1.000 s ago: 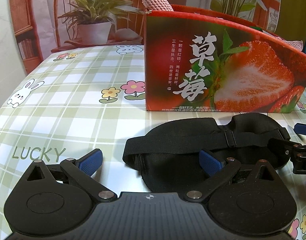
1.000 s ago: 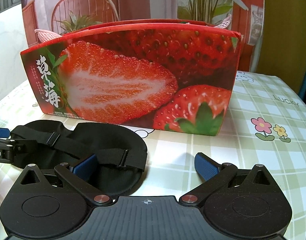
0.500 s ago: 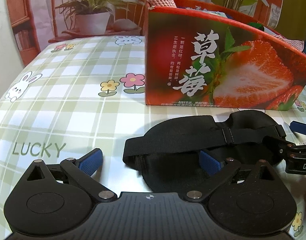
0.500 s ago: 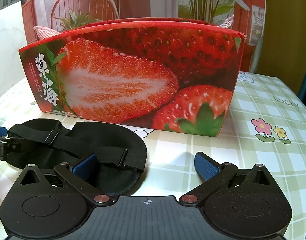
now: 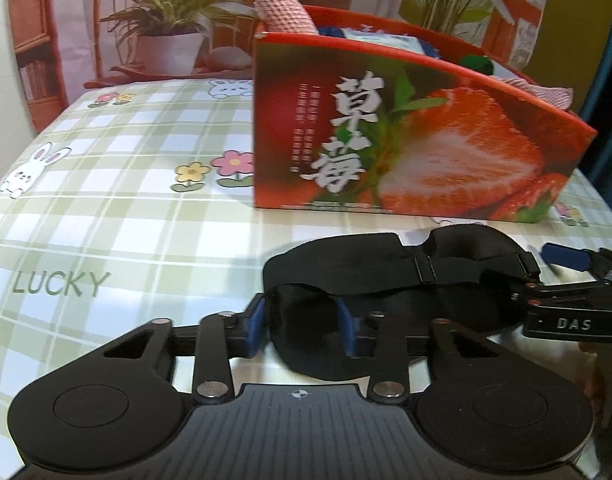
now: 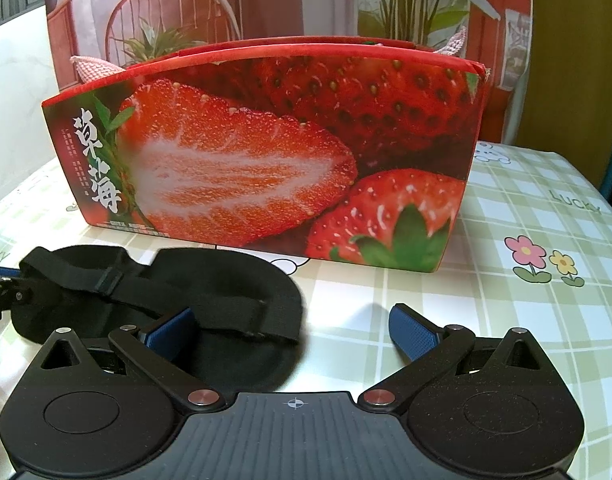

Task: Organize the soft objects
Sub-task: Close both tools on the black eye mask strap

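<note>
**Readable markings around the strawberry box**

The strawberry box [image 5: 418, 152] carries large white characters "草莓" on its front, left of the cut-strawberry print; the small column text beside them is too fine to read. On the tablecloth [image 5: 118, 216], left of the box, "LUCKY" is printed in green. The right gripper [image 5: 574, 322], right of the box's near corner, shows "DAS".

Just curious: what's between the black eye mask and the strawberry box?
Only bare checked tablecloth separates the eye mask from the strawberry box, clearest in the right wrist view.
</note>
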The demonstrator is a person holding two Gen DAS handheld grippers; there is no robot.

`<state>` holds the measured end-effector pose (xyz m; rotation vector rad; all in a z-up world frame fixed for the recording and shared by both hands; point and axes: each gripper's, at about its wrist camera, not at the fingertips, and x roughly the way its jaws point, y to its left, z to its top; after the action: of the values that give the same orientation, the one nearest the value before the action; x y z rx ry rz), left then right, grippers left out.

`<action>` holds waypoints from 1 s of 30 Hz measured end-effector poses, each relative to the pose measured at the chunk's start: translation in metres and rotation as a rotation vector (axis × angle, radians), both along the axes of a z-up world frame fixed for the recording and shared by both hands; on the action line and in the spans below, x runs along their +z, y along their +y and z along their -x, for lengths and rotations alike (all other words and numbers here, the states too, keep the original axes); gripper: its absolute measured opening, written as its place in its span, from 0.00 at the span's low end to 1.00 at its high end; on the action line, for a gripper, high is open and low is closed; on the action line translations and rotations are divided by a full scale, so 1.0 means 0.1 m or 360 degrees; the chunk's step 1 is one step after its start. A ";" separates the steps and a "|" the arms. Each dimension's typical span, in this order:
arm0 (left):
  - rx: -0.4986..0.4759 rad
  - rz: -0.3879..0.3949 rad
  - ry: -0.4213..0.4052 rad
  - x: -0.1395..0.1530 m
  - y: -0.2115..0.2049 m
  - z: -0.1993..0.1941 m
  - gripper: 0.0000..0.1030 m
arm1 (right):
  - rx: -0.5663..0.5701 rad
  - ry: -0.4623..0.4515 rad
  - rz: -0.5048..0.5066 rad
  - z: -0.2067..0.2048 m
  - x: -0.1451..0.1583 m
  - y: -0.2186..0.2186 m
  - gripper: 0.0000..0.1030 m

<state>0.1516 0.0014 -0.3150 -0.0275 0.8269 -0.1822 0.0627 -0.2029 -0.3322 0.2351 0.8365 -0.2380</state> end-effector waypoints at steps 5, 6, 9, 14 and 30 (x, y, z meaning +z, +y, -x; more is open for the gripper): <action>-0.0049 -0.0001 -0.0017 -0.02 -0.13 0.05 0.29 | 0.0013 -0.0024 -0.0033 0.05 0.02 0.00 1.00; -0.0050 -0.0011 -0.0019 -0.02 -0.14 0.05 0.29 | 0.0015 -0.0031 -0.0045 0.06 0.03 -0.01 1.00; -0.0047 -0.0006 -0.0021 -0.02 -0.14 0.04 0.29 | 0.0010 -0.0058 -0.0089 0.11 0.04 -0.05 1.00; -0.0032 -0.0006 -0.0033 -0.03 -0.14 0.03 0.29 | 0.0005 -0.0091 -0.0144 0.15 0.06 -0.11 1.00; -0.0046 0.0083 -0.0070 -0.05 -0.03 0.06 0.29 | -0.0130 -0.0179 -0.0279 0.35 0.11 -0.29 0.99</action>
<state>0.1452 -0.0012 -0.3199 -0.0600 0.7786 -0.2310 0.0275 -0.2323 -0.3216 0.4437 0.7373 -0.2255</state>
